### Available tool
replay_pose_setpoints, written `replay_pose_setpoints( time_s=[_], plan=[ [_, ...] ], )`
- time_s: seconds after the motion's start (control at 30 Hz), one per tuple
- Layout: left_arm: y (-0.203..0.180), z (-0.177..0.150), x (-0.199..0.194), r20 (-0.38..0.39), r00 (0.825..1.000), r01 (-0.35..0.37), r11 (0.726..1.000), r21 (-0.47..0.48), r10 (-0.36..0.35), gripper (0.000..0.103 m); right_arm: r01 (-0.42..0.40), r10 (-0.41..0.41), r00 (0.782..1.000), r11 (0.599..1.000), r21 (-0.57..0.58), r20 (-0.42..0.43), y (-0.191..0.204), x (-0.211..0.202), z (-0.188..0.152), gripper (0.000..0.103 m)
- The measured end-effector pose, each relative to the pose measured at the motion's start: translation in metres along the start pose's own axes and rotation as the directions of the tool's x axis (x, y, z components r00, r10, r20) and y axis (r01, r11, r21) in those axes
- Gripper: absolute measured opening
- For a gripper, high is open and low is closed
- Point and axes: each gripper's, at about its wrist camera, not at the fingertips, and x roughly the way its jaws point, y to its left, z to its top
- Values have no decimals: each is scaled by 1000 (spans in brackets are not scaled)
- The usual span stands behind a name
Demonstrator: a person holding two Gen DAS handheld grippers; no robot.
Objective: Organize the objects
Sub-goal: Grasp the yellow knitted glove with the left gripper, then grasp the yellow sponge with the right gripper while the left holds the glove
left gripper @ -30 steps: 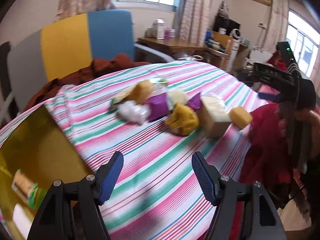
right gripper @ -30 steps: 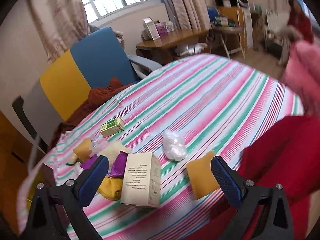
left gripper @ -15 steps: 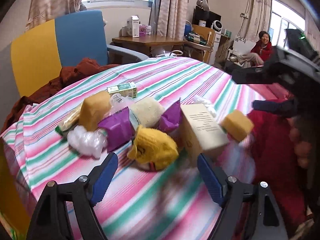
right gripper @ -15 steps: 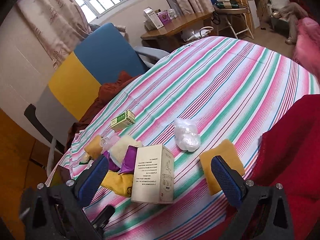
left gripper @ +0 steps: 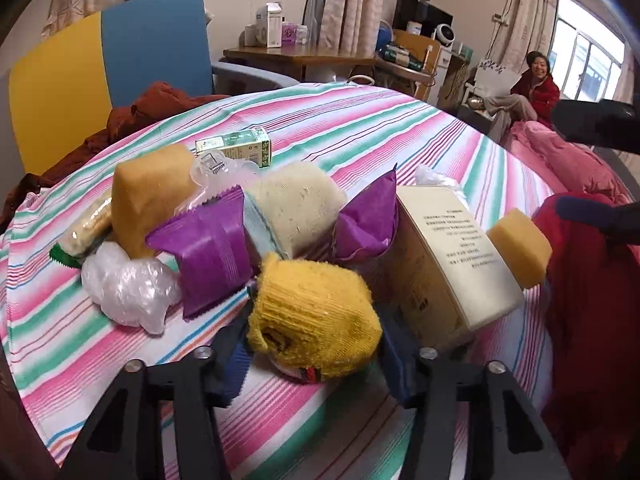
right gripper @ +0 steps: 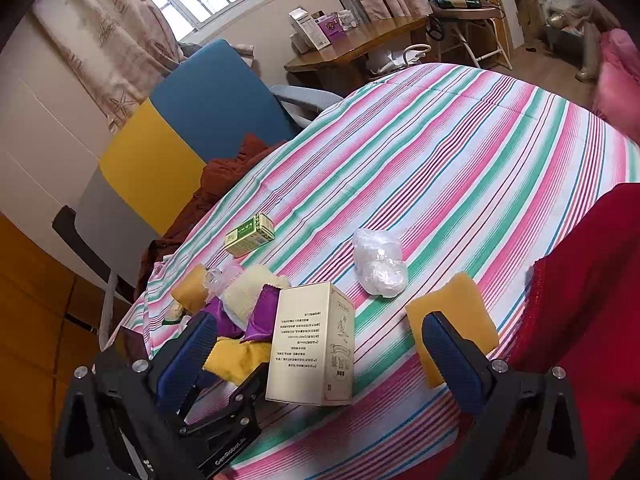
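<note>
Currently targeted: yellow knit sock [left gripper: 316,312], lying on striped tablecloth [left gripper: 400,136]
Left gripper [left gripper: 316,360]: spread apart, sock bracketed between pads, not yet clamped
Right gripper [right gripper: 320,360]: held wide, nothing grasped, farther off

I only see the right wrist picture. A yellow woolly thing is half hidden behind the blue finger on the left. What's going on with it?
Observer: In the left wrist view the yellow knitted item sits between the two fingers of the left hand-held gripper. I cannot tell whether they are squeezing it.
Visitor: Is anything tucked behind the pile that I'm missing?
Observer: Yes. A second crumpled clear plastic wad lies on the striped cloth, right beside the purple packet.
</note>
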Motion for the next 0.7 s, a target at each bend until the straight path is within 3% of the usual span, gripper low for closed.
replay_pose_setpoints(
  time_s=[0.23, 0.33, 0.43, 0.5, 0.57, 0.7],
  plan=[
    [6, -32, -31, 21, 1000, 11, 1000, -16, -10, 50, 34, -37, 998, 997, -69, -48, 4, 3, 9, 103],
    [13, -49, -46, 24, 1000, 19, 999, -33, -18, 50, 117, -127, 991, 978, -174, -50, 8, -2, 27, 103],
    [21, -59, -59, 25, 1000, 20, 997, -68, -19, 50, 208, -234, 970, 942, -264, -70, 4, -3, 49, 101],
    [25, -63, -63, 27, 999, 23, 995, -93, -21, 50, 234, -295, 945, 913, -334, -143, 0, 9, 55, 101],
    [27, -67, -68, 29, 999, 24, 994, -108, -21, 50, 248, -373, 895, 871, -423, -243, -4, 30, 52, 101],
    [28, -72, -74, 29, 999, 23, 993, -113, -20, 50, 244, -441, 831, 836, -491, -339, -11, 57, 34, 97]
  ],
)
